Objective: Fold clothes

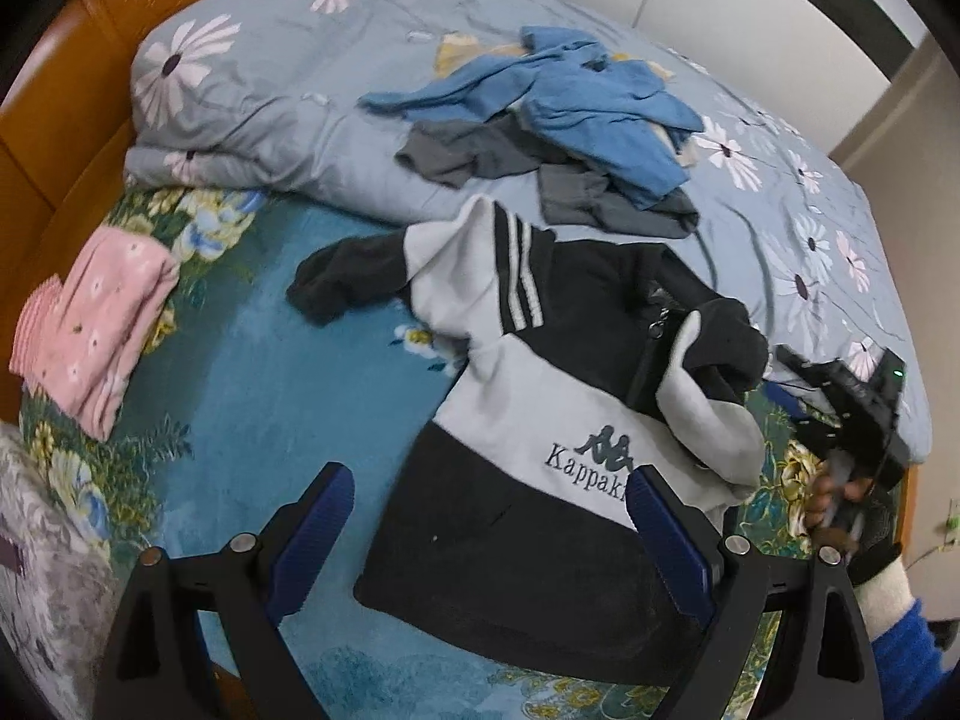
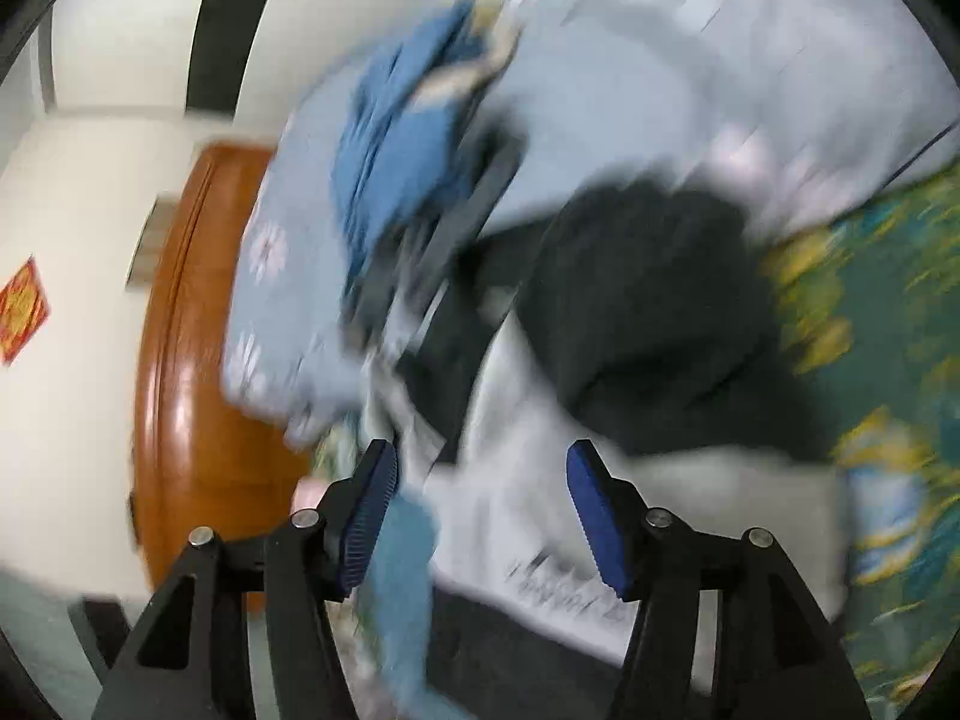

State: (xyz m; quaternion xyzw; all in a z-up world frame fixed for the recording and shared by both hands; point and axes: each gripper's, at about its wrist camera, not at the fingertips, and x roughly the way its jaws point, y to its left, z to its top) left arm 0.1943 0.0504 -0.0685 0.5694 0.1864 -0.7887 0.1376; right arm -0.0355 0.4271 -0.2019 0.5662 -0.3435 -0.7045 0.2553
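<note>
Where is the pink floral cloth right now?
In the left wrist view, the pink cloth lies folded at the bed's left edge, against the wooden bed frame, left of the black-and-white jacket.

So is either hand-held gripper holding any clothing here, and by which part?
Nothing is held. The left hand-held gripper stands open over the black-and-white jacket; the right hand-held gripper is open too, with nothing between its pads.

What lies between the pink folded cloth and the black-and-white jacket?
Only bare blue bedsheet lies between pink cloth and jacket, in the left wrist view.
</note>
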